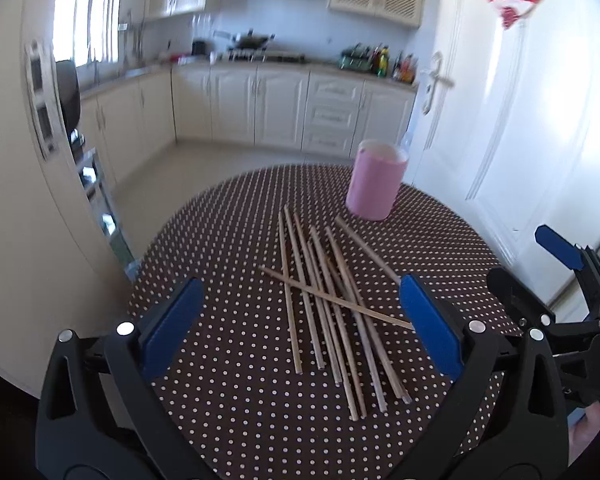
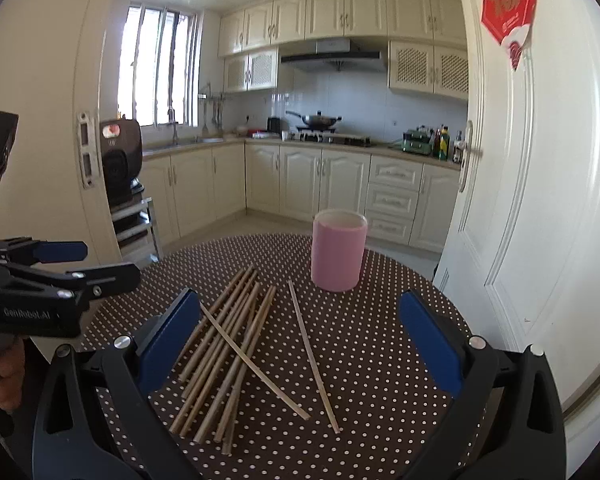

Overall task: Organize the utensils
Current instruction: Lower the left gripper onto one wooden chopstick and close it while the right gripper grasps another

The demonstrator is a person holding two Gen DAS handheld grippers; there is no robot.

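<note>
A loose heap of thin, pale wooden chopsticks is lying on the round table under a brown cloth with white polka dots, most of them running roughly parallel, with one stick crossing over the bundle at a slant and another lying apart on the side toward the table's right edge. Behind them, toward the far edge, a pink cylindrical holder is standing upright with its mouth open and, as far as the views show, nothing in it; that is likely where the sticks are meant to go.

The left gripper is hovering above the near end of the pile, its blue-padded jaws spread wide and gripping nothing. The right gripper is hanging likewise over the near side, jaws spread wide and empty.

Nothing has been collected yet, by the look of it. There is bare cloth all around the pile and between it and the holder, so the approach looks free; the holder is sitting near the far rim, though, and a careless push could tip it off.
</note>
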